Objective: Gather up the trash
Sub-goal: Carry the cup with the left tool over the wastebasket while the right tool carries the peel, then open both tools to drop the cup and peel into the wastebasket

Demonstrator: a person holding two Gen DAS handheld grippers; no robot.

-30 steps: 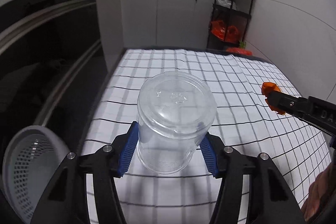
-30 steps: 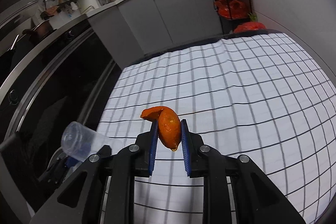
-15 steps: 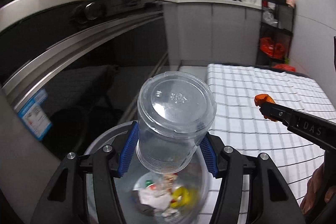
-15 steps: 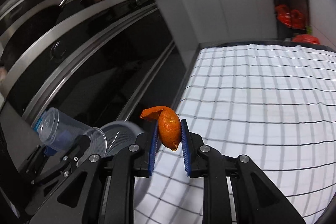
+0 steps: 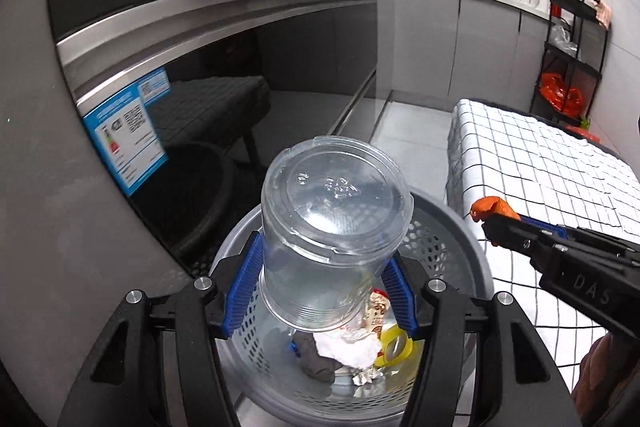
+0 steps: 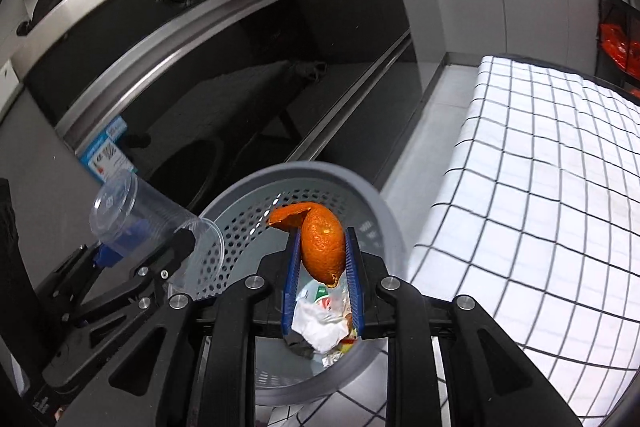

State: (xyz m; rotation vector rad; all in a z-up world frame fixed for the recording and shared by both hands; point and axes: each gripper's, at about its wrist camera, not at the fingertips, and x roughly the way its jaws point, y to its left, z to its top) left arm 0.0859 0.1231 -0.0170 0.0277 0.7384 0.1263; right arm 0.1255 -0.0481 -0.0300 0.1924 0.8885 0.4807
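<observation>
My left gripper (image 5: 320, 279) is shut on a clear plastic cup (image 5: 332, 231) and holds it above a grey perforated trash basket (image 5: 460, 227). The cup also shows in the right wrist view (image 6: 152, 223), over the basket's left rim. My right gripper (image 6: 323, 259) is shut on an orange peel (image 6: 320, 247) and holds it above the same basket (image 6: 372, 199). The peel also shows in the left wrist view (image 5: 492, 207), over the basket's right rim. Crumpled white paper (image 5: 348, 347), a yellow piece (image 5: 396, 347) and wrappers lie in the basket.
A table with a white checked cloth (image 6: 540, 187) stands right of the basket. A dark oven front (image 6: 240, 67) with steel handles is close behind and to the left. Grey cabinets (image 5: 460, 47) and a black shelf rack (image 5: 572, 47) stand at the far side.
Both grippers have swung left off the table and come over the basket, carrying the cup and the peel. The basket now lies right beneath them.
</observation>
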